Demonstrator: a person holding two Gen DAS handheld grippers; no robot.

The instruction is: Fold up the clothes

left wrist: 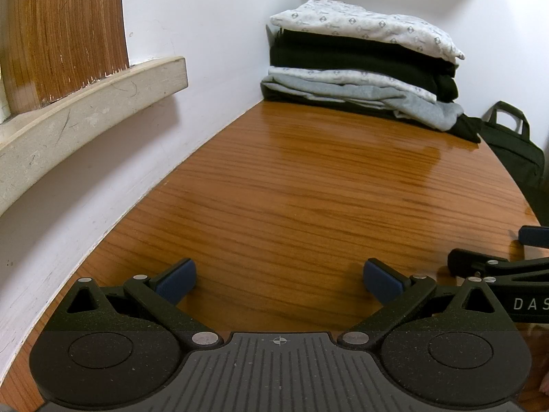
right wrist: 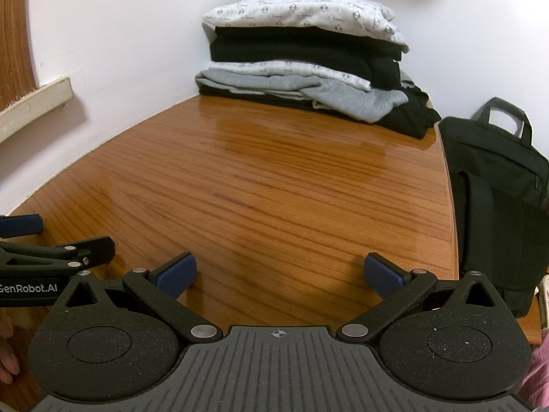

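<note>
A: How are the two tools held?

B: The left gripper [left wrist: 279, 276] is held low over the near part of the wooden table [left wrist: 308, 189], with its blue pads [left wrist: 176, 279] spread wide apart. Nothing is gripped between them; only bare wood is seen there. The right gripper [right wrist: 279, 273] is held in the same manner, its pads [right wrist: 382, 274] also far apart and nothing clamped. The two tools are placed side by side: in the left wrist view the right one is seen at the right edge of the picture, and in the right wrist view the left one is seen at the left edge.

A: And where are the clothes found?

B: A stack of folded clothes [right wrist: 305, 58] is laid in the far corner of the table, against the white wall [left wrist: 212, 34]. On top a white patterned garment [left wrist: 367, 24] is placed. Under it black garments [right wrist: 302, 49] are seen, then another light patterned piece, then a grey garment [right wrist: 343, 96], and something black at the very bottom. The stack is well apart from both grippers.

A: Is anything else seen?

B: A dark bag [right wrist: 497, 189] with a handle is stood beside the right edge of the table. A pale ledge [left wrist: 85, 110] is fixed on the wall along the left edge, with a brown wooden panel [left wrist: 68, 34] above it.
</note>
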